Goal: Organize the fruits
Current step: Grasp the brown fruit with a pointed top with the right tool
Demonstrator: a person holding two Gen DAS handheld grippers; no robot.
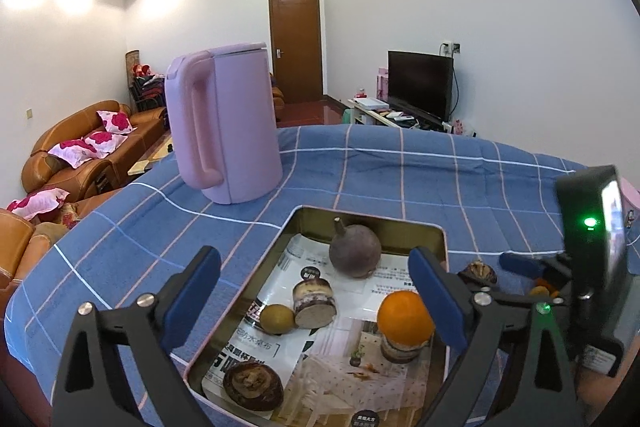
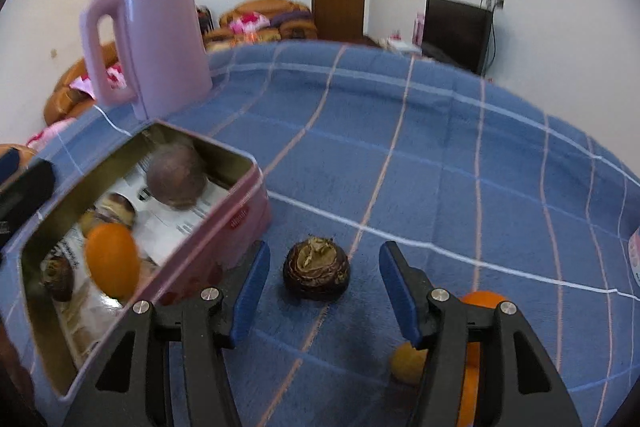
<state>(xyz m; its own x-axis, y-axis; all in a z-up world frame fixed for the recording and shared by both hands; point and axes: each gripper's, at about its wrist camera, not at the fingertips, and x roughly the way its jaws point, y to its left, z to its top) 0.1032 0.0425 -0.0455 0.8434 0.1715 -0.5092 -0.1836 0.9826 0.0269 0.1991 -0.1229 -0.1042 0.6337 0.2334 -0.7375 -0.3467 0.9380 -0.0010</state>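
A pink tin box (image 1: 442, 247) (image 2: 224, 231) lined with printed paper holds an orange (image 1: 405, 318) (image 2: 112, 261), a large purple-brown round fruit (image 1: 355, 250) (image 2: 176, 177), a small yellow-green fruit (image 1: 277, 319), a cut brown piece (image 1: 314, 303) and a dark brown bulb (image 1: 253, 385). My left gripper (image 1: 316, 301) is open above the tin, holding nothing. My right gripper (image 2: 324, 291) is open, its jaws on either side of a dark brown bulb (image 2: 317, 271) (image 1: 478, 271) that lies on the blue cloth right of the tin. Oranges (image 2: 482, 301) lie behind the right finger.
A pink kettle (image 1: 224, 123) (image 2: 152, 39) stands on the blue checked tablecloth (image 1: 400, 171) (image 2: 440, 155) behind the tin. Sofas stand at the left, a TV (image 1: 420, 85) at the right and a door at the back.
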